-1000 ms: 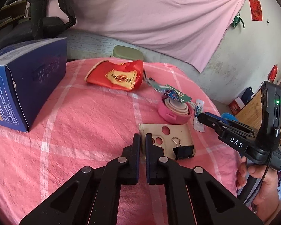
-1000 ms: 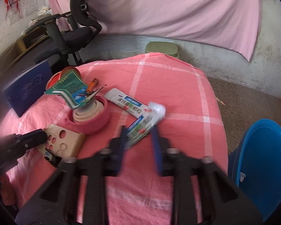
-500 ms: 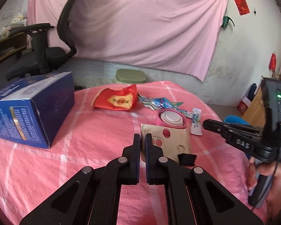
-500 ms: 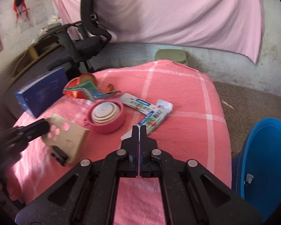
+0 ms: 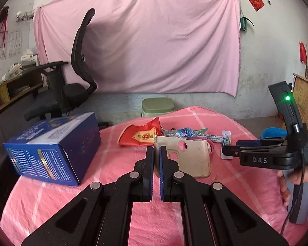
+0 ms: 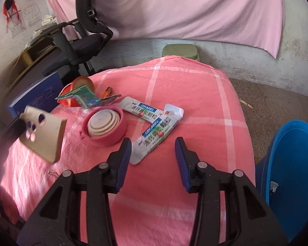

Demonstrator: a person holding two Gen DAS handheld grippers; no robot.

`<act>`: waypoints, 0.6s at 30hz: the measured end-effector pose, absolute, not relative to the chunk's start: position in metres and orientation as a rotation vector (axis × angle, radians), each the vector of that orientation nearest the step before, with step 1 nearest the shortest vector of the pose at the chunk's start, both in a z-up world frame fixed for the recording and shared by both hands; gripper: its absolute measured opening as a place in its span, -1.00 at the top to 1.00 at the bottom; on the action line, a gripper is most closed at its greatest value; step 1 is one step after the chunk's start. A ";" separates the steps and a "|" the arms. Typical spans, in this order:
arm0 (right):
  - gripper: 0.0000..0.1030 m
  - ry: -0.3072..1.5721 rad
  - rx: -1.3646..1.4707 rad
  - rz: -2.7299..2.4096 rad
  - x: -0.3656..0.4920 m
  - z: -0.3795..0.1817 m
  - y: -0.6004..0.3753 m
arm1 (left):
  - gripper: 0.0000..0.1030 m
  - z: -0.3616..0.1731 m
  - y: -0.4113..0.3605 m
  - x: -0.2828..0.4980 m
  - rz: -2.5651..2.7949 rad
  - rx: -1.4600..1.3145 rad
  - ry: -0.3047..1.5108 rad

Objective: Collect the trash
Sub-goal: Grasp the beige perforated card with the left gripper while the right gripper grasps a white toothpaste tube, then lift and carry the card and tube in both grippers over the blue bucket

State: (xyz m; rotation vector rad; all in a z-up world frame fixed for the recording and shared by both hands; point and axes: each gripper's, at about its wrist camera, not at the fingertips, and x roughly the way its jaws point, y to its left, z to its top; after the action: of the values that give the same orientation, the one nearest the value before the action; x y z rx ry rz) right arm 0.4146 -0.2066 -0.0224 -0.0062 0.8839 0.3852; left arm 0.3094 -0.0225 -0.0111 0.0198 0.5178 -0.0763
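Left gripper pinches a flat beige holed phone case

Left gripper is clamped tight on the beige card — right gripper, jaws just opening, holds nothing, a hand gripping its handle.

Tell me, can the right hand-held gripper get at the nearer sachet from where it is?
Probably yes. The right hand-held gripper has just opened, and the nearer sachet lies flat just ahead with its near end between the fingertips. Nothing covers it; only its far end overlaps the second sachet.
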 end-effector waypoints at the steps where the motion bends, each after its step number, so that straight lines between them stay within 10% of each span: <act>1: -0.36 0.891 -0.011 0.375 0.417 -0.023 -0.205 | 0.95 -0.012 -0.021 0.311 -0.078 0.006 0.530; 8: -0.36 0.921 -0.131 0.305 0.426 -0.031 -0.185 | 0.95 -0.016 -0.012 0.319 -0.079 -0.065 0.579; 18: 0.43 0.903 -0.108 0.340 0.411 -0.028 -0.194 | 0.95 -0.020 0.000 0.325 -0.105 -0.131 0.623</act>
State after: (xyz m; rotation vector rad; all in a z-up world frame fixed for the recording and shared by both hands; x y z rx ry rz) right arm 0.4113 -0.1941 -0.0284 -0.1076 0.9026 0.3400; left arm 0.3251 -0.0003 -0.0198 -0.1311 0.6234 -0.1054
